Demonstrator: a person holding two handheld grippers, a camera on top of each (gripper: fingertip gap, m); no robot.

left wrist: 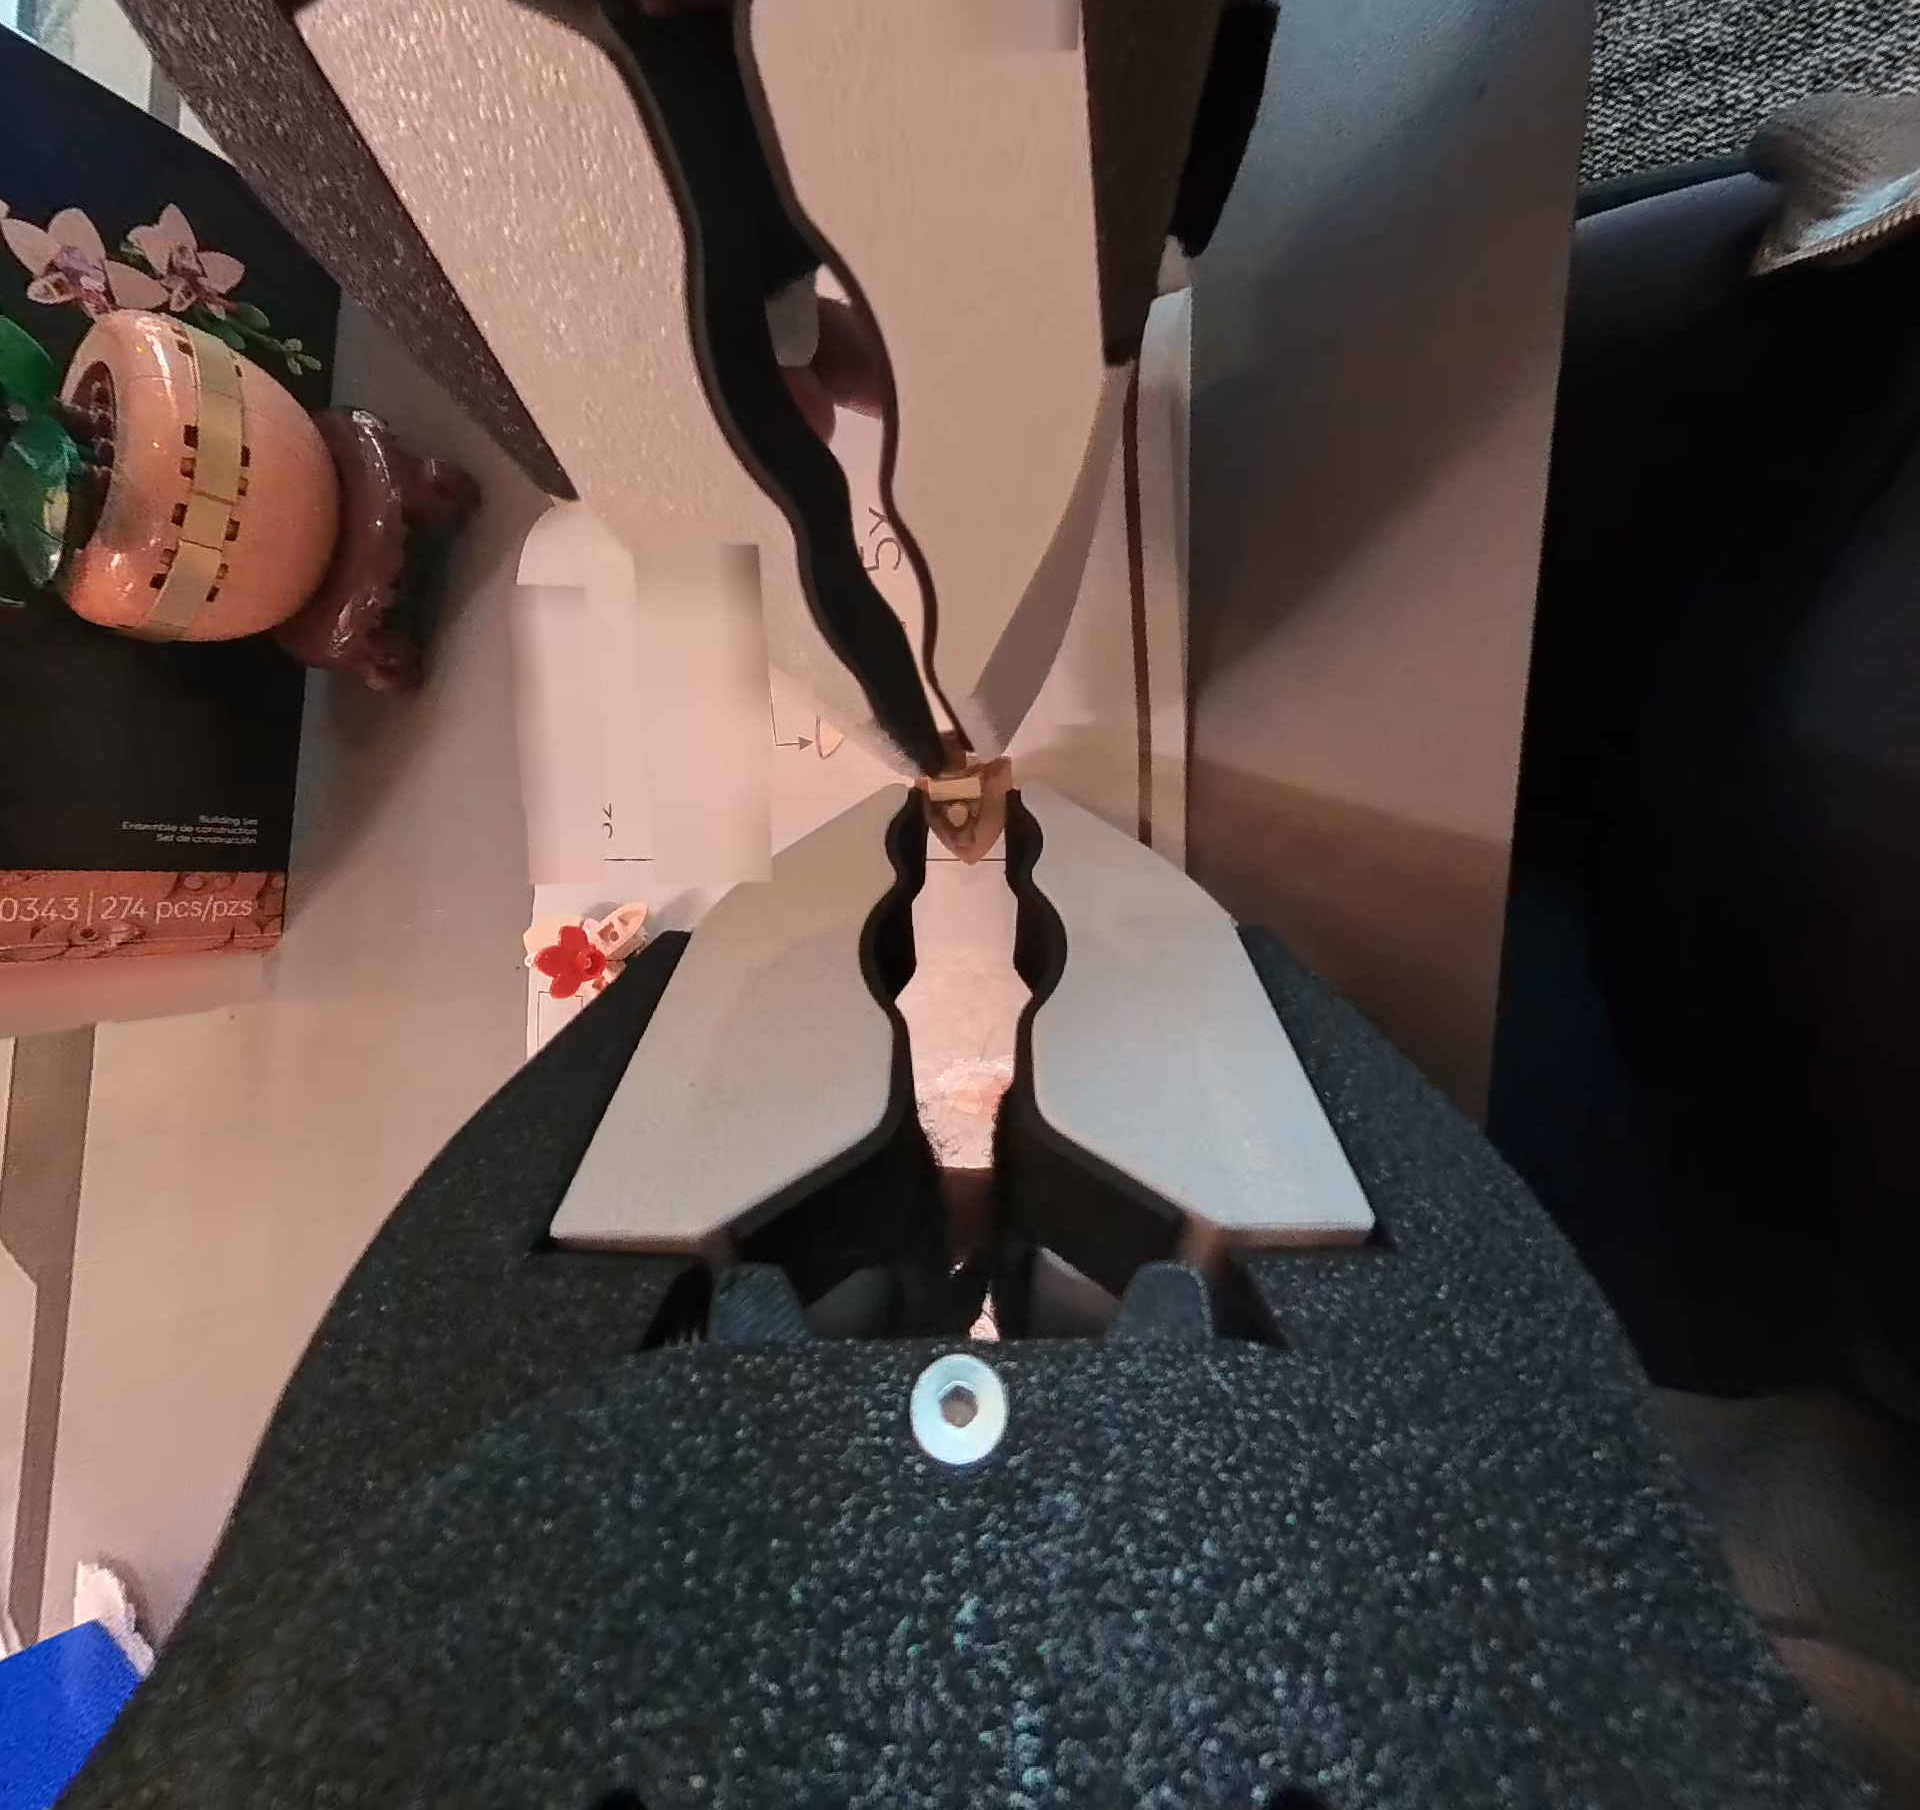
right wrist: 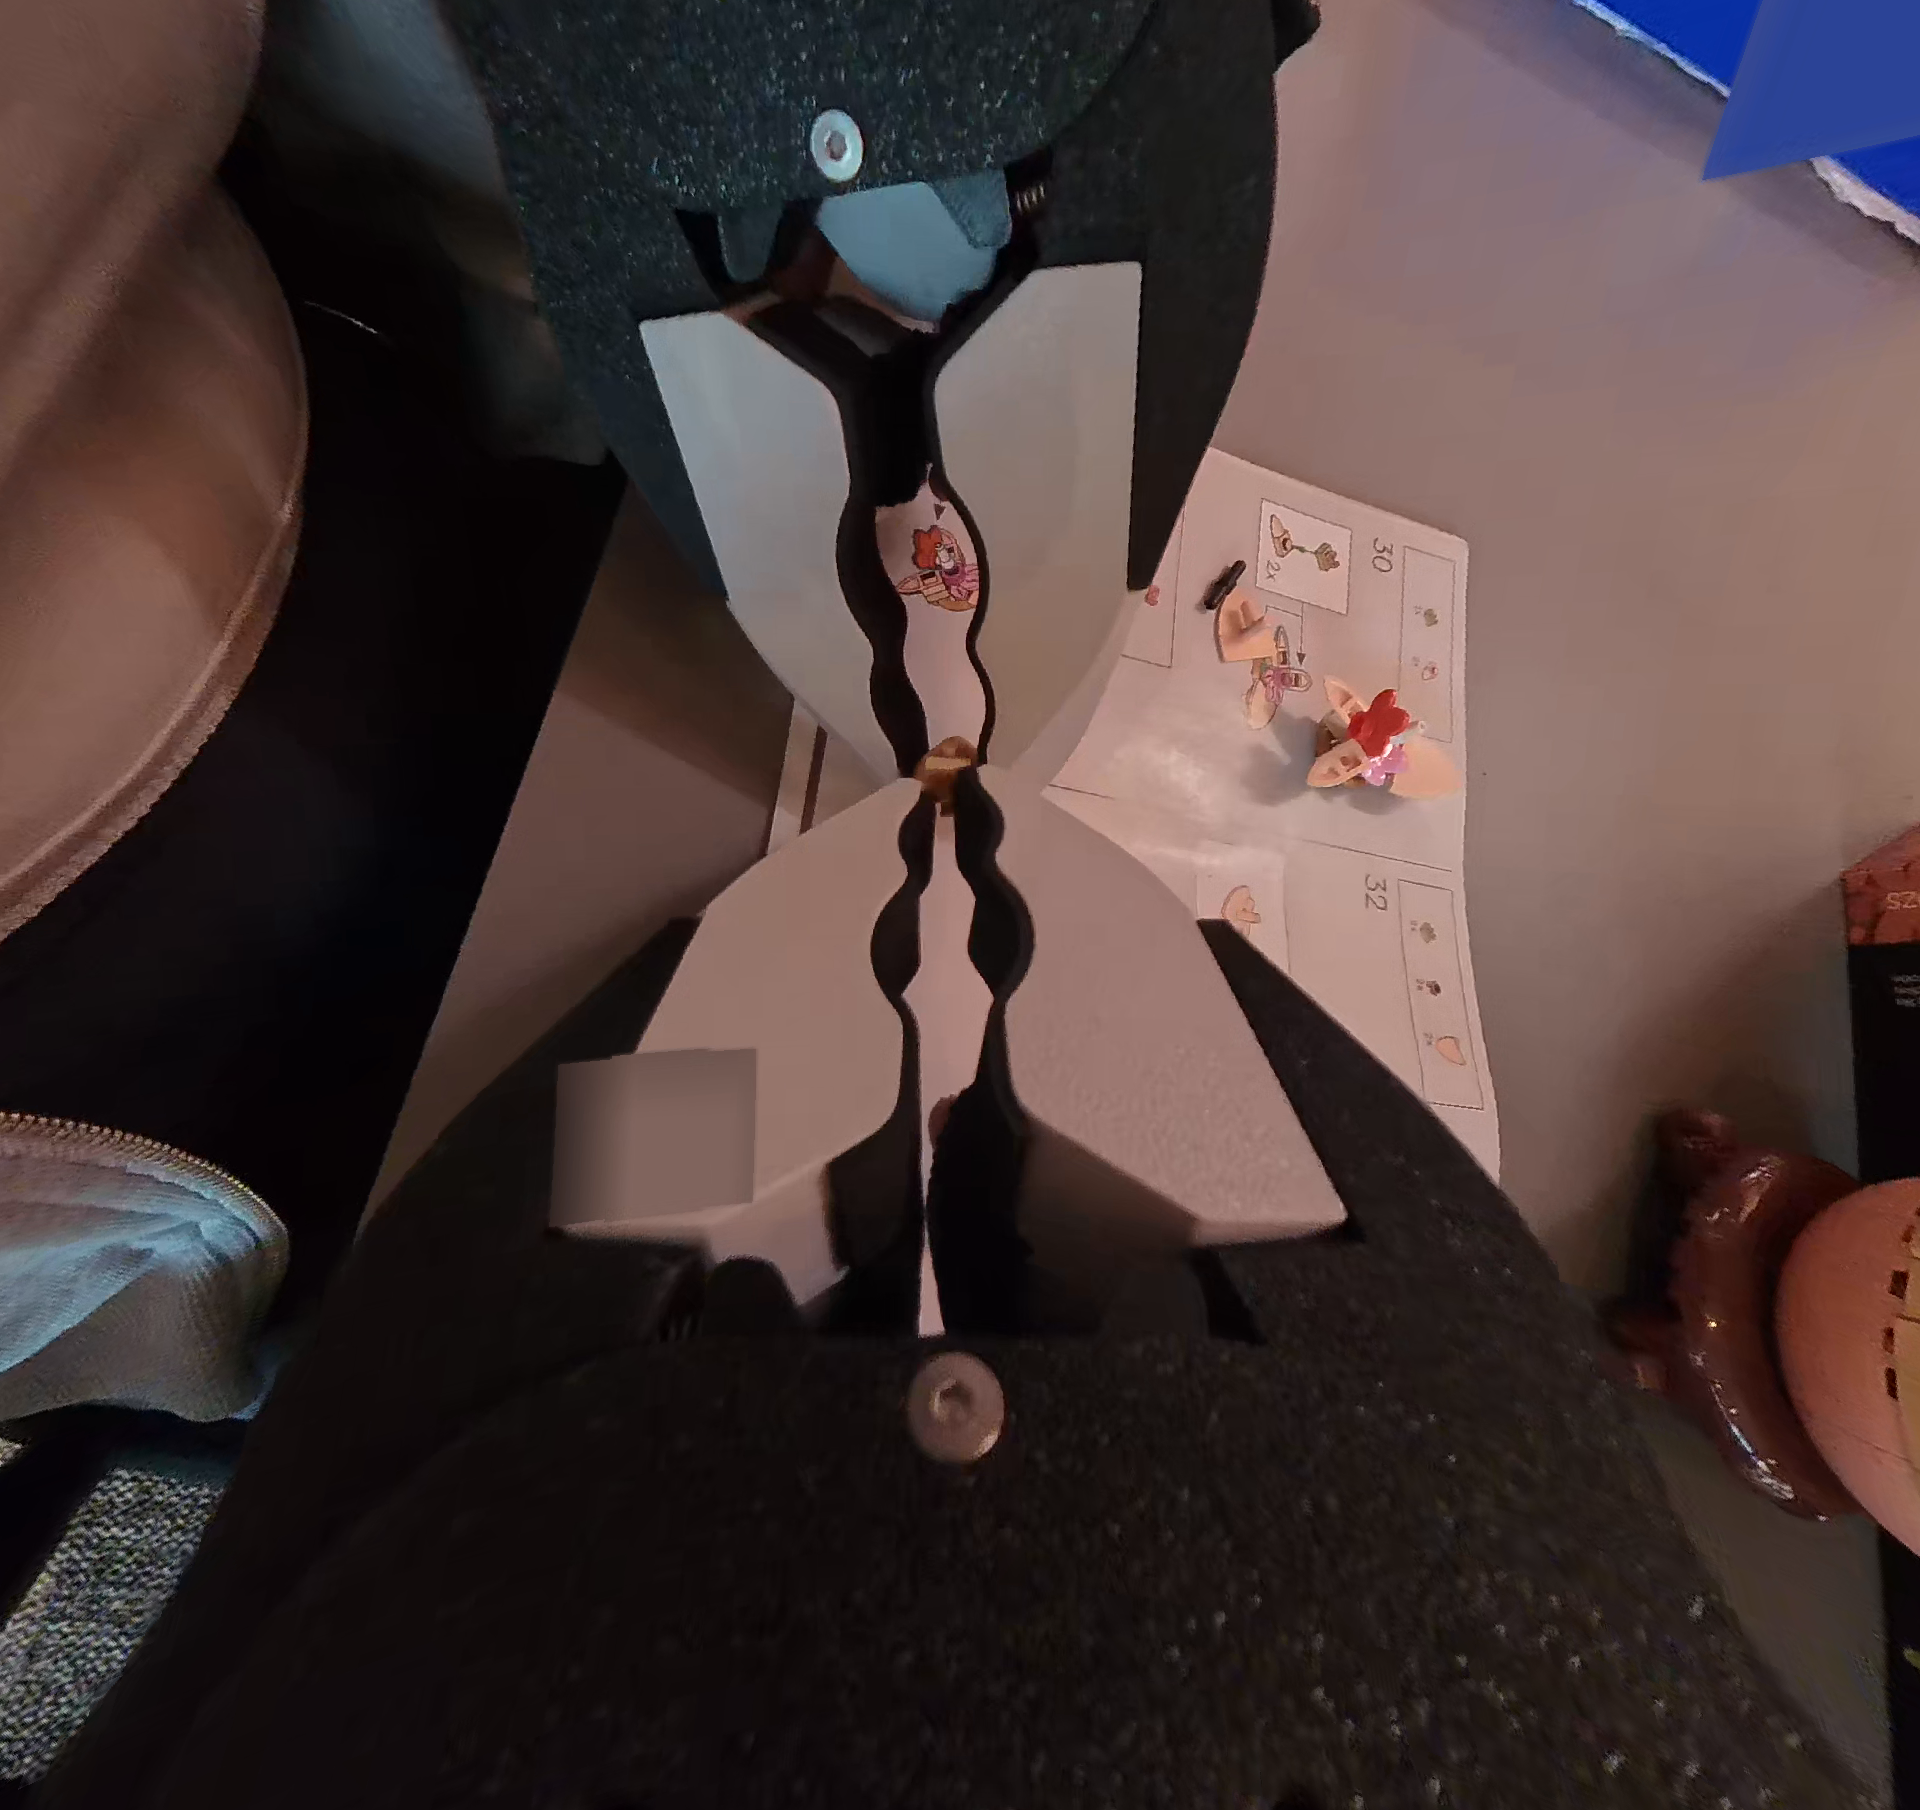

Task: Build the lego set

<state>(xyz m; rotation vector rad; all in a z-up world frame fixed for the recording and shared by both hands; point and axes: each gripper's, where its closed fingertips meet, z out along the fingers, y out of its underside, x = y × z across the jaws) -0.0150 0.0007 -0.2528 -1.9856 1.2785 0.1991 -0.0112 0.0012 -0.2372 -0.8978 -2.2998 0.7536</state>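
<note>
Here you held the two grippers nose to nose above the open white instruction booklet (right wrist: pixel 1340 825), so that each could brace one half of a join. Your left gripper (left wrist: pixel 961 804) was narrowed onto a small cream petal-shaped Lego piece (left wrist: pixel 966 825); your right gripper (right wrist: pixel 940 789) was pinched onto a tiny tan brick-like piece (right wrist: pixel 945 761) meeting it. From the left wrist view the right gripper (left wrist: pixel 951 737) came in from above, its tips touching the same little cluster, which hung in the air between them rather than resting on the grey table (right wrist: pixel 1558 306). That mid-air hold probably let you press the two parts together squarely.

Counted on the booklet: one finished flower with a red centre and cream petals (right wrist: pixel 1371 747), one loose cream petal (right wrist: pixel 1247 633) and one small black stem part (right wrist: pixel 1224 584) just beside it. One glossy brown-footed pink Lego pot (right wrist: pixel 1787 1345) stood near the booklet's corner, and one dark set box picturing orchids (left wrist: pixel 145 555) lay well apart
</note>
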